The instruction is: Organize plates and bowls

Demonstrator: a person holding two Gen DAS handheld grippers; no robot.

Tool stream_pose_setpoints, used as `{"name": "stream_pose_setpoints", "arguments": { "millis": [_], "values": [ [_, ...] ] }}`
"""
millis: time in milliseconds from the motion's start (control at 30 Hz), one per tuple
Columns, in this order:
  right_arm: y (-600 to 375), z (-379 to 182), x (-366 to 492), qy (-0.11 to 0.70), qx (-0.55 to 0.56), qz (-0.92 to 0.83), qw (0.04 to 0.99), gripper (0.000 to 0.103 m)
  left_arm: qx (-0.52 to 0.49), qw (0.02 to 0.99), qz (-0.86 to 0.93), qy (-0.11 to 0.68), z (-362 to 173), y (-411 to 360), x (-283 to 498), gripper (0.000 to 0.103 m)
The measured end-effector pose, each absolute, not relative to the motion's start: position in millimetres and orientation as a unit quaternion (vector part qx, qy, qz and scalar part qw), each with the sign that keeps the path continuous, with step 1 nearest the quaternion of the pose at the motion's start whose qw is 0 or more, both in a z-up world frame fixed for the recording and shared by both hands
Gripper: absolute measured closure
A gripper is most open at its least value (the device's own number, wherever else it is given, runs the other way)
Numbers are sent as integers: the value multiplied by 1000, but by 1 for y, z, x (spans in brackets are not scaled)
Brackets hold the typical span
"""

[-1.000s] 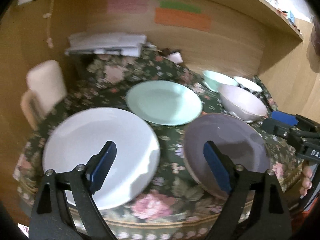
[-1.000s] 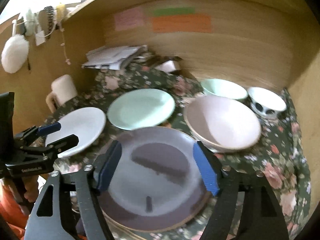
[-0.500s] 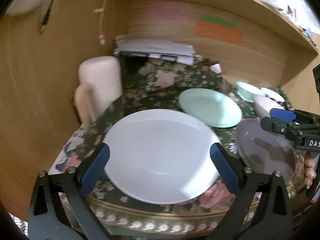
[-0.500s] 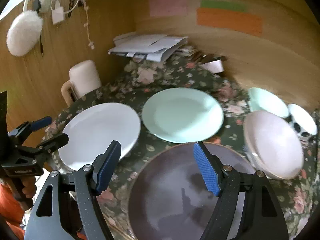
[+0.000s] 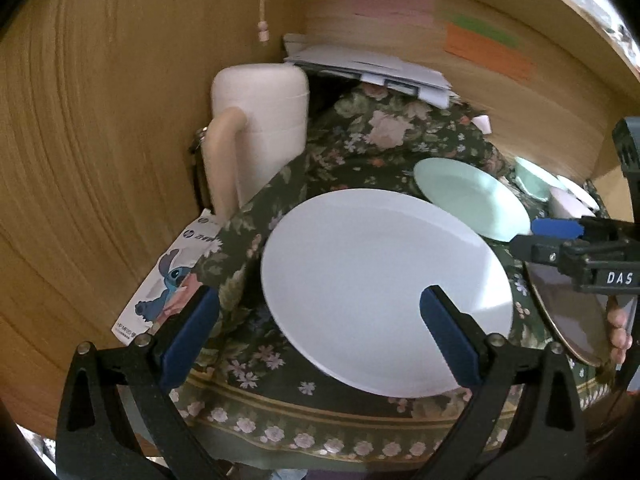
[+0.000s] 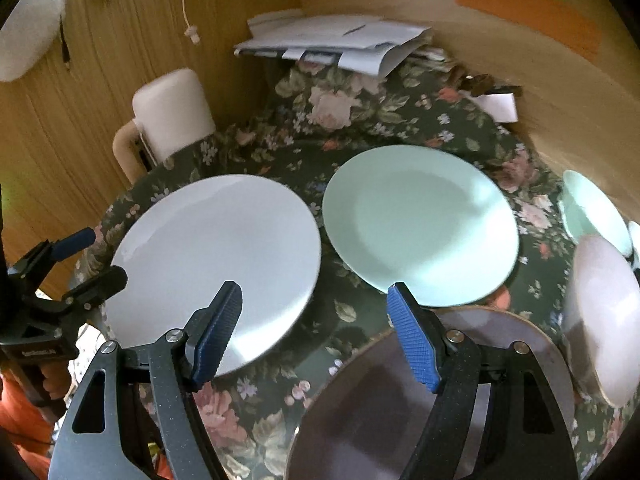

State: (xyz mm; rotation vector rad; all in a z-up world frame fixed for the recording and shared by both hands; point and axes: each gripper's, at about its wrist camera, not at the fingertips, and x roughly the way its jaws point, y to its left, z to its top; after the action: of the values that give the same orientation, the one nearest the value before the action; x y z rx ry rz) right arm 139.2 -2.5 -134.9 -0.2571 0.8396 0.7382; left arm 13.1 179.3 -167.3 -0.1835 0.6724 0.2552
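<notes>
Both our tongs gape wide, holding nothing. The white plate lies flat on the floral tablecloth beneath our left gripper; we should slide one finger under its near rim before squeezing.

Looking like home, lived-in nook with wood-panel walls. Floral tablecloth covering round table, plates and bowls sitting on it. Paper stack piling up at back, sticky notes hanging on wall, cream jug standing by wall, cartoon-printed box lying at table edge. Fluffy duster and cords hanging on wall.
</notes>
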Motion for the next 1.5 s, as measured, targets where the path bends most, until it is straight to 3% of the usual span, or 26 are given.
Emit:
{"name": "stream_pose_setpoints", "arguments": {
  "millis": [267, 333, 500, 800, 1033, 1500],
  "values": [
    [15, -149, 158, 431, -121, 358, 819, 31, -118, 919, 140, 348, -177, 193, 24, 1],
    [18, -151, 161, 435, -120, 360, 817, 35, -115, 920, 139, 347, -177, 193, 25, 3],
    [25, -158, 166, 447, -127, 365, 807, 50, -127, 915, 128, 360, -181, 194, 31, 29],
    [29, -166, 171, 466, -125, 366, 796, 62, -152, 900, 115, 391, -194, 198, 39, 53],
    [34, -167, 174, 474, -122, 378, 785, 71, -165, 899, 113, 391, -196, 200, 41, 56],
    [31, -160, 165, 443, -127, 370, 806, 72, -168, 901, 106, 386, -192, 199, 41, 56]
  ]
}}
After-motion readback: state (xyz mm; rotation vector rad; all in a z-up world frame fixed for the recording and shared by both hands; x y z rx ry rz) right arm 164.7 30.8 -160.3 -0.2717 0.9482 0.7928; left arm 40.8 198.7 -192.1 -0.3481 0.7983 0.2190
